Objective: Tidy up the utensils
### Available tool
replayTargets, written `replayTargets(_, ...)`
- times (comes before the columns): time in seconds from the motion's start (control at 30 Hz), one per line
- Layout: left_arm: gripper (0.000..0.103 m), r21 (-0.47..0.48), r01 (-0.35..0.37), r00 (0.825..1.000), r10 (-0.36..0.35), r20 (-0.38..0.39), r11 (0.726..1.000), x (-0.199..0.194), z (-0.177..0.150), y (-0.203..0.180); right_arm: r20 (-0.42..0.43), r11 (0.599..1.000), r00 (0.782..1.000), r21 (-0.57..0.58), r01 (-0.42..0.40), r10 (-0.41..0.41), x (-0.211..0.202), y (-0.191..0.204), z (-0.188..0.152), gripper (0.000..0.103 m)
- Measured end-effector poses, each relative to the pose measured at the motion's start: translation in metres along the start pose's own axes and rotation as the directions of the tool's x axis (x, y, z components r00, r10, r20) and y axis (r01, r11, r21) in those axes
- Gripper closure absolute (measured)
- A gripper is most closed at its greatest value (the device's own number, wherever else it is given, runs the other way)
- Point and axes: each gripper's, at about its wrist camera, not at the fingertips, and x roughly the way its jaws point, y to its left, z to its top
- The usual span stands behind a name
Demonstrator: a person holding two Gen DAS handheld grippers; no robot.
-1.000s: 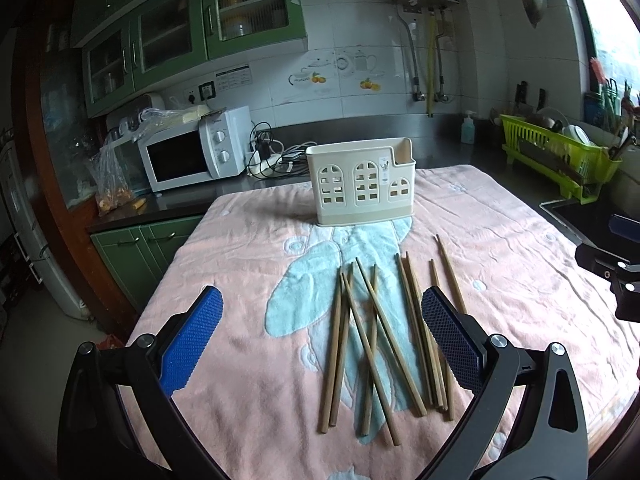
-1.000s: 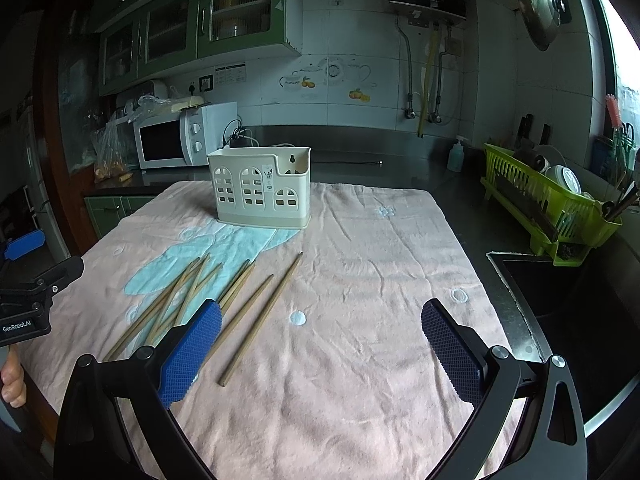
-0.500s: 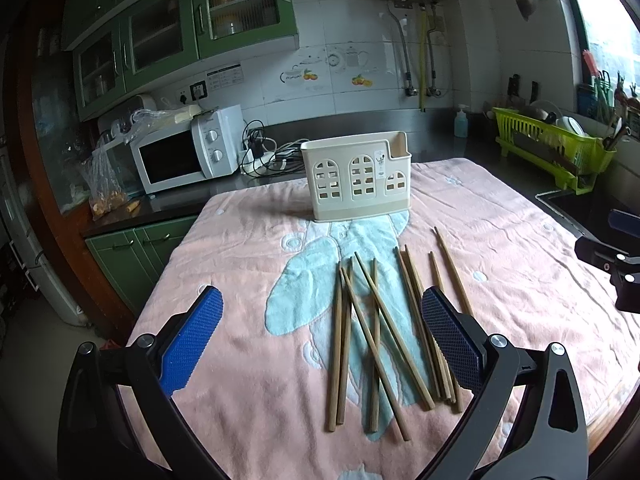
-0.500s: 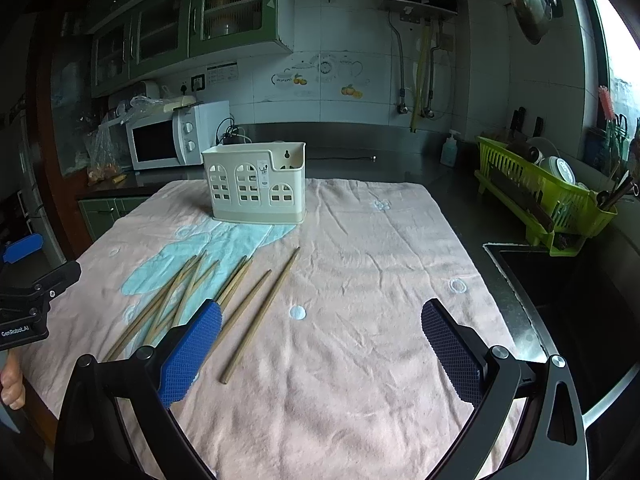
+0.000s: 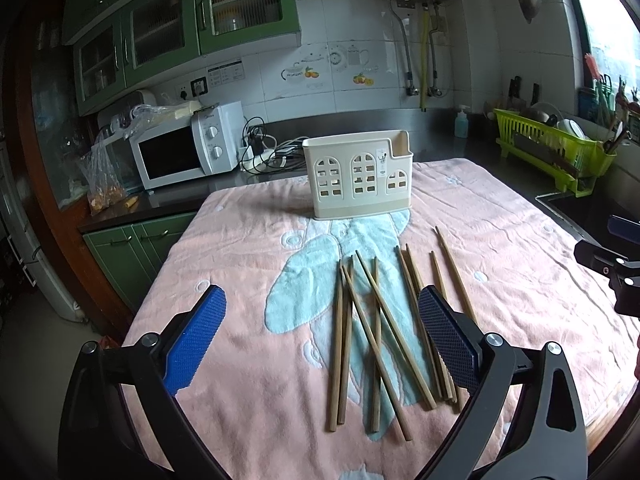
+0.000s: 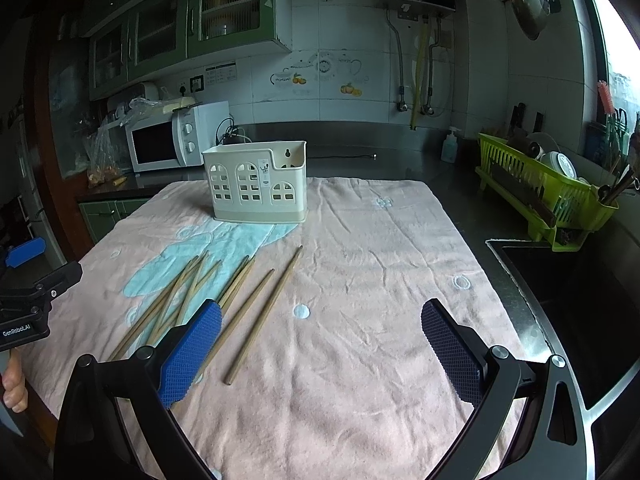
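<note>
left wrist view: left gripper [image 5: 322, 336] hovers above the towel [image 5: 248, 240], tongs spread wide with nothing between them, blue dimpled pads [image 5: 196, 338] facing in; likely lining up a first pick. chopsticks [image 5: 376, 332], slim tapered wood, lie loose and crossed on the towel's blue patch, just ahead toward 1 o'clock, tips pointing at the holder [image 5: 358, 178] at 12 o'clock. holder is cream plastic, boxy, with arched window cut-outs, upright and apparently vacant. towel is pink terry, wrinkled, probably laid to stop rolling. right wrist view: right gripper [image 6: 322, 346] also spread wide, holding nothing; chopsticks [image 6: 224, 300] fan out at 10 o'clock, 1 passing under the left pad; holder [image 6: 256, 186] at 11 o'clock, well apart.
</note>
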Motion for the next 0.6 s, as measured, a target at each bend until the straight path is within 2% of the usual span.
replayTargets(0.6, 0.007, 0.008, -0.005, 1.000, 0.005, 0.013, 1.000, -0.0068, 0.0006, -0.0027, 0.009, 1.000, 1.000, -0.002, -0.011, 0.011, -0.0057, 0.0044, 0.0026, 0.006)
